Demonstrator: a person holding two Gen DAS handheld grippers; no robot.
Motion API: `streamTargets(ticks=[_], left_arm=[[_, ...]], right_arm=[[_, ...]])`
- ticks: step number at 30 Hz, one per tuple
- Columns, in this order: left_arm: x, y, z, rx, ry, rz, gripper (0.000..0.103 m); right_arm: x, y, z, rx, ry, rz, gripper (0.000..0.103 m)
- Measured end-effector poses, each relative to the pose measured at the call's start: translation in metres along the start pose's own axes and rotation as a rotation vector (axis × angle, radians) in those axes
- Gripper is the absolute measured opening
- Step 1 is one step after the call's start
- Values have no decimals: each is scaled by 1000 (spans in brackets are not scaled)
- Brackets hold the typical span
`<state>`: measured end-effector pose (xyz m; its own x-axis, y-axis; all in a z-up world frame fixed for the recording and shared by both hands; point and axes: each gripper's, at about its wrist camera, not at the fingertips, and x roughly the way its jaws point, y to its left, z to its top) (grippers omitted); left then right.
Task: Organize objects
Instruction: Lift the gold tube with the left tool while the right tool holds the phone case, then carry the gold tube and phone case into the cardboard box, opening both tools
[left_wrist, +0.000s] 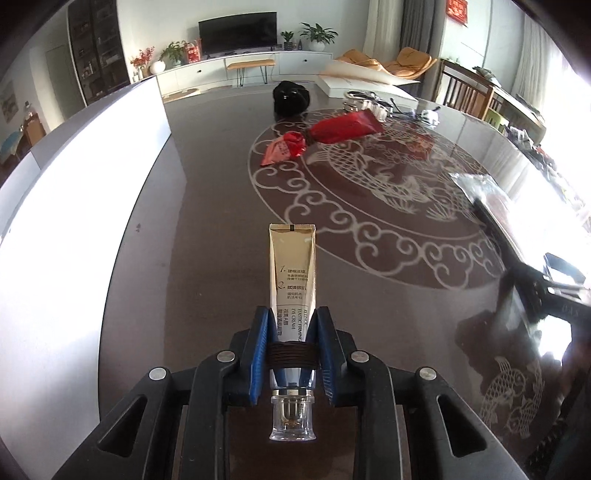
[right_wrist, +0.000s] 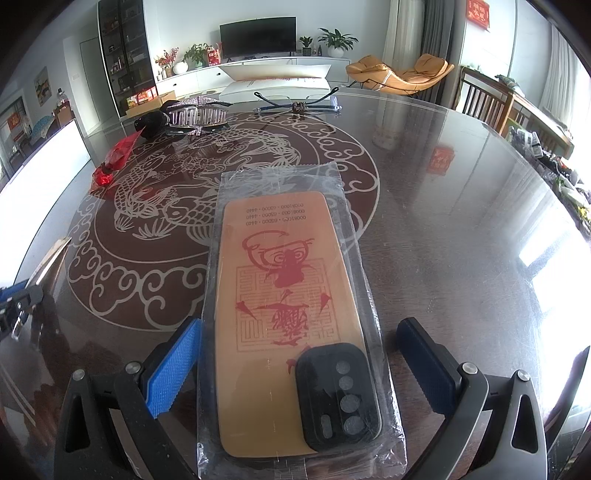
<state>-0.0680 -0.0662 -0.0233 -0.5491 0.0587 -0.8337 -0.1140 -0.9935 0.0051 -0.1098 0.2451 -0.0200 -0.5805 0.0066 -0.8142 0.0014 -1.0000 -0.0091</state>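
Observation:
My left gripper (left_wrist: 291, 325) is shut on a gold eye cream tube (left_wrist: 293, 269), holding it near its clear cap end, with the flat end pointing away over the glass table (left_wrist: 207, 206). My right gripper (right_wrist: 295, 343) is open, its blue pads on either side of a phone case in a clear plastic bag (right_wrist: 288, 295), which lies flat on the table. The pads do not touch the bag. The right gripper also shows blurred at the right edge of the left wrist view (left_wrist: 535, 291).
On the table lie a red wrapped packet (left_wrist: 343, 127), a smaller red packet (left_wrist: 284, 147), a black object (left_wrist: 291, 96), a clear hair clip (right_wrist: 197, 114), glasses (right_wrist: 297, 105) and a white box (right_wrist: 277, 79). A white board (left_wrist: 74, 206) stands at the left.

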Motion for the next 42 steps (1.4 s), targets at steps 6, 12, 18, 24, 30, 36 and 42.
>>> streamTargets(ticks=[6,12,18,24,30,36,42], left_arm=[[7,2,0,12,-2,20,99],[12,4,-2,-6,-28,5,103],[17,5,1,-8,-30,1,103],[17,5,1,-7,-30,1,103],[17,5,1,-7,-29,1,103],[17,5,1,-8,-29,1,103],[14,4,1,6,-18,-6,103]], right_arm=[[0,0,0,0,0,0,103],[0,0,0,0,0,0,103],[0,0,0,-1,0,0,103],[0,0,0,-1,0,0,103],[0,0,0,-1,0,0,103],[0,0,0,-1,0,0,103],[-15,-16,-3,89,-81,58,103]])
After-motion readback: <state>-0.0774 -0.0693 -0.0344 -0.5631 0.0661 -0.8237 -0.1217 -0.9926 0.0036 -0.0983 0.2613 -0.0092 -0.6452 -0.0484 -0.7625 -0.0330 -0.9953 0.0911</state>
